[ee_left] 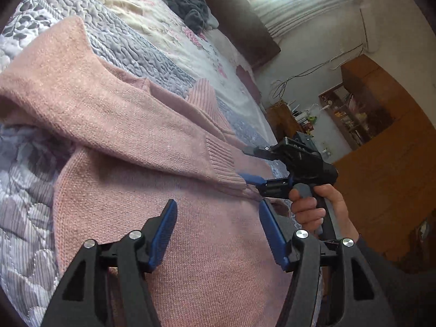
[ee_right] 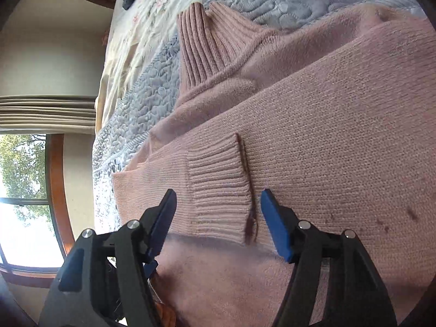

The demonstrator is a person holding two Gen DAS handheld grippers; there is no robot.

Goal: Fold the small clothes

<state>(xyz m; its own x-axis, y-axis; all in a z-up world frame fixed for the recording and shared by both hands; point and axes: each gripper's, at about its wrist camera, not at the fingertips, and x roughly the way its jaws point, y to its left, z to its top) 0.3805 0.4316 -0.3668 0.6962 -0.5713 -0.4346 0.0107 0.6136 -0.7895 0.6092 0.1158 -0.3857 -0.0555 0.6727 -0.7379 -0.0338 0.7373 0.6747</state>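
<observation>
**Both hand-held grippers open over pink sweater**

The pink sweater (ee_left: pixel 190 245) lies on the quilted bed (ee_left: pixel 130 41), one sleeve folded across its body. The left hand-held gripper (ee_left: pixel 218 226) hovers above it, jaws wide, empty. The right hand-held gripper (ee_right: pixel 218 215), gripped by a hand (ee_left: pixel 316 207), straddles the ribbed cuff (ee_right: pixel 218 188), jaws spread, holding nothing.

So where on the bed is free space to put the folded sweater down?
Bare quilt lies between the pink sweater and the dark clothes pile; another strip sits left of the sweater's hem. Around the cuff it is crowded: both claws hover there.
</observation>
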